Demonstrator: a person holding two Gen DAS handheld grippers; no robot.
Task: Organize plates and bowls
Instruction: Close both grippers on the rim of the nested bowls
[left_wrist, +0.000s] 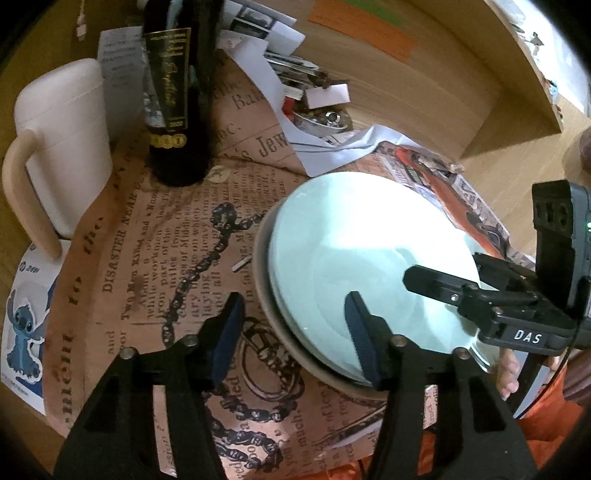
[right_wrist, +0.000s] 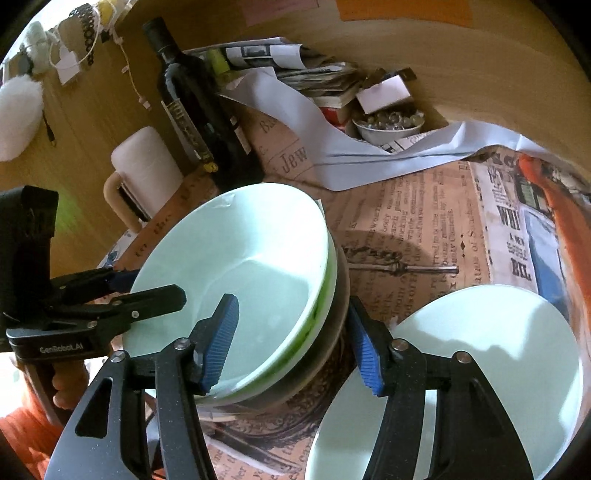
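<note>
In the left wrist view, one pale green plate (left_wrist: 354, 258) is seen resting on one grey plate (left_wrist: 266, 295) on the newspaper-covered bench (left_wrist: 155, 266); one dark bottle (left_wrist: 177, 92) and one cream jug (left_wrist: 62, 140) stand behind. The left claw (left_wrist: 291, 332) is held apart, straddling the stack's near rim, nothing pressed. The right wrist view alone shows a second pale green plate (right_wrist: 480, 362) lying apart beside the stack, and one small bowl of beads (right_wrist: 388, 125). There the right claw (right_wrist: 291, 339) is held apart over the stack's edge, unclamped. Wood panelling backs the bench.
</note>
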